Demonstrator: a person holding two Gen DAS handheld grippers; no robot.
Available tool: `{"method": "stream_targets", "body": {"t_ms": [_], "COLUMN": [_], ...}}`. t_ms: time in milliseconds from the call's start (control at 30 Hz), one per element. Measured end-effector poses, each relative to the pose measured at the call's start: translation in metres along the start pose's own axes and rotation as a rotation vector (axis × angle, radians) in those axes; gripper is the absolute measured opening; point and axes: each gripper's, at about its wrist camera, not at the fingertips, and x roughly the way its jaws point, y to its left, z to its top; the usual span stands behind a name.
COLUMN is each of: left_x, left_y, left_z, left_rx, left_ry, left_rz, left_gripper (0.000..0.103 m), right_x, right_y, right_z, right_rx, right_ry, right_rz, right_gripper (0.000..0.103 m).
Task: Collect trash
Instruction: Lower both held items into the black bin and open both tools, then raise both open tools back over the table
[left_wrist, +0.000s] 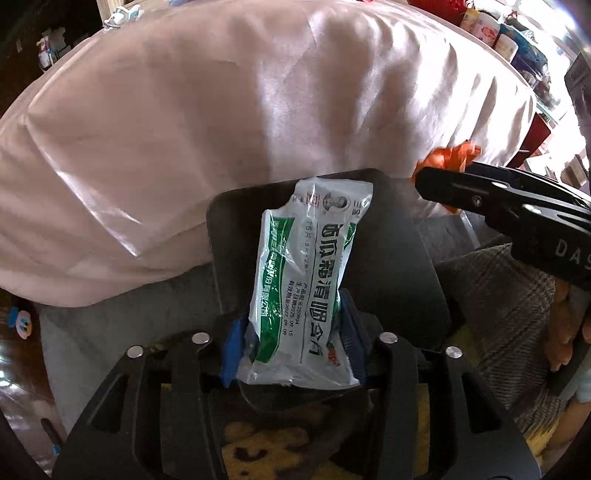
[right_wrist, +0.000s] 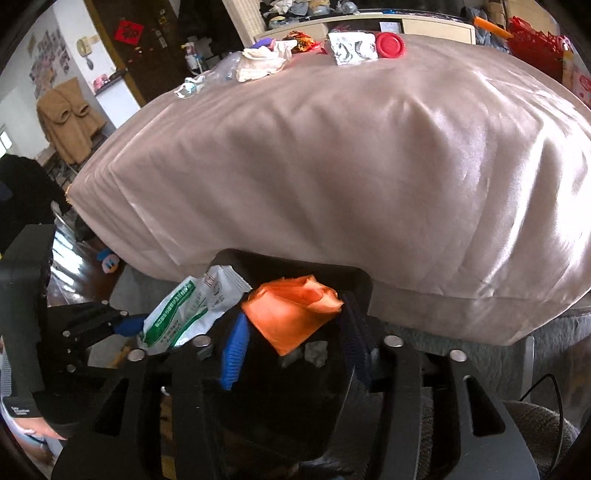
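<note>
Right, both pieces of trash sit over the dark bin (left_wrist: 399, 258) at the foot of the pink-draped table (left_wrist: 221, 129). The white-and-green packet (left_wrist: 299, 280) stands lengthwise between the left gripper (left_wrist: 293, 347) and its blue pads (left_wrist: 231, 350), which flank its lower end; whether they press it or only brush it, I cannot tell. Just beside it, the orange wrapper (right_wrist: 295, 314) lies crumpled between the fingers of the right gripper (right_wrist: 295, 345), and those jaws stand apart, the left pad (right_wrist: 234, 354) clear of the wrapper, the right one near its upper corner. Grey scraps (right_wrist: 314, 352) show inside the bin below. Over on the tabletop's far edge more litter waits: a white crumpled cloth (right_wrist: 262, 62), a red lid (right_wrist: 389, 44) and a torn silver pack (right_wrist: 351, 48). A duck-faced slipper (right_wrist: 107, 260) peeks out on the floor, left.
</note>
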Motion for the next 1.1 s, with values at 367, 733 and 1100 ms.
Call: {"method": "stream_targets", "body": {"t_ms": [367, 733, 1100], "left_x": [-0.01, -0.032, -0.075], "left_y": [0.006, 0.029, 0.04], "left_z": [0.006, 0.017, 0.073], "left_rx": [-0.02, -0.054, -0.026], "left_ry": [-0.024, -0.077, -0.221], "left_rz": [0.029, 0.076, 0.062], "left_gripper": [0.08, 0.091, 0.092], "right_x": [-0.004, -0.02, -0.045], "right_y": [-0.011, -0.016, -0.016], "right_z": [0.001, 0.011, 0.076], "right_rx": [0.051, 0.073, 0.066], "right_ry": [-0.022, -0.078, -0.19], "right_rz": [-0.026, -0.017, -0.084], "right_gripper": [0.072, 0.073, 0.073]}}
